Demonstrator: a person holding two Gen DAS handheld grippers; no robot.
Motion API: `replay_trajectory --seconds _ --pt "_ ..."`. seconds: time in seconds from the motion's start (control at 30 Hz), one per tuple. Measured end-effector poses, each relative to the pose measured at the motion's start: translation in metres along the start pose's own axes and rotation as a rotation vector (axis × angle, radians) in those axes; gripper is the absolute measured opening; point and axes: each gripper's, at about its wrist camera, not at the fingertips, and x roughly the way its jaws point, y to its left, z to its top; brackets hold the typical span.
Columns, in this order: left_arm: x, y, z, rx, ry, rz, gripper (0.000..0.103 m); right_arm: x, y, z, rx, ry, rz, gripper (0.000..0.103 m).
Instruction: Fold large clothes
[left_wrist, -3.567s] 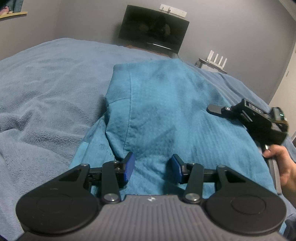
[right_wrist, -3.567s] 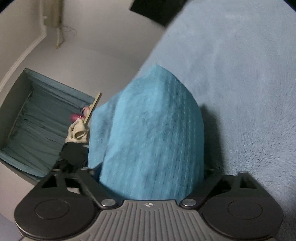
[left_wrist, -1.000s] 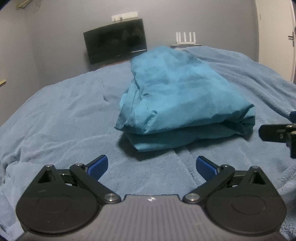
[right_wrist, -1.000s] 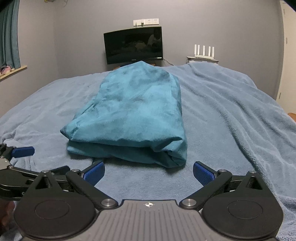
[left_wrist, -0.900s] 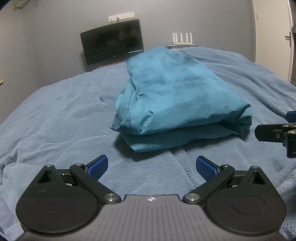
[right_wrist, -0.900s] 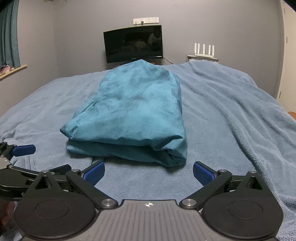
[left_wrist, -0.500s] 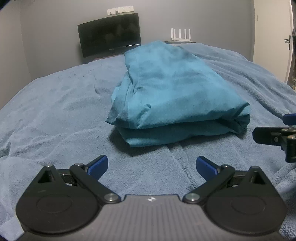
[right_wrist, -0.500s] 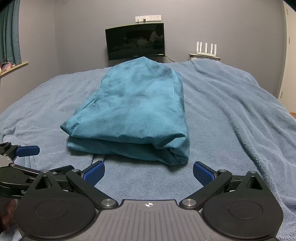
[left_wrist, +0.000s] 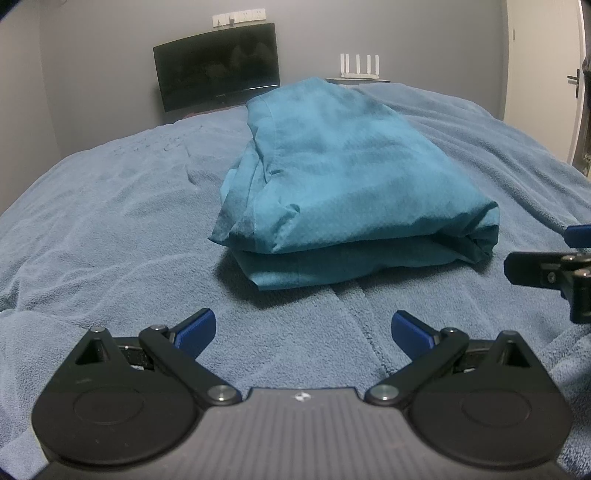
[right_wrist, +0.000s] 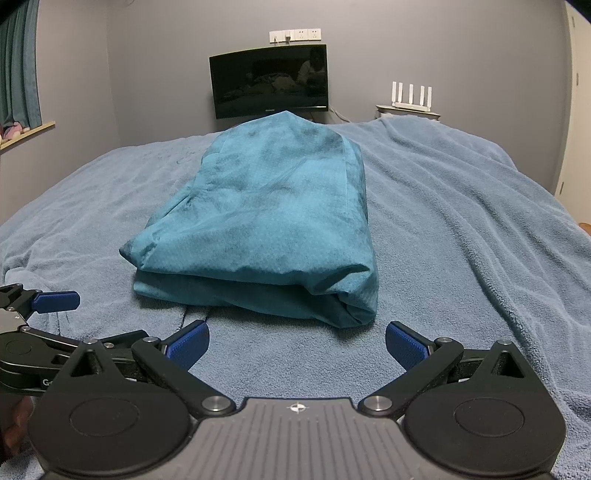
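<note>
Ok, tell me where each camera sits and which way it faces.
Left wrist: on the left gripper, low over the bed, facing the folded teal garment and TV; right gripper at its right edge.
Right wrist: on the right gripper, same heading; left gripper at its left edge.
Shared: garment, bed, TV, router.

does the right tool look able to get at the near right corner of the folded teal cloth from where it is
Probably yes. The right tool is open and faces the folded teal cloth, with only bare blanket between them; the left tool sits off to the side.
</note>
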Motion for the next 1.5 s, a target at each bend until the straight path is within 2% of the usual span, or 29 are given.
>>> replay_trajectory --seconds 1.03,1.5 --pt "0.0032 -0.0010 -0.0014 0.005 0.012 -0.005 0.102 0.0000 -0.0003 -0.0006 0.000 0.005 -0.001 0.103" --pt "0.0022 0.0025 -0.0021 0.004 0.000 -0.036 0.102 0.0008 -0.0030 -0.0033 -0.001 0.011 0.001 0.103"
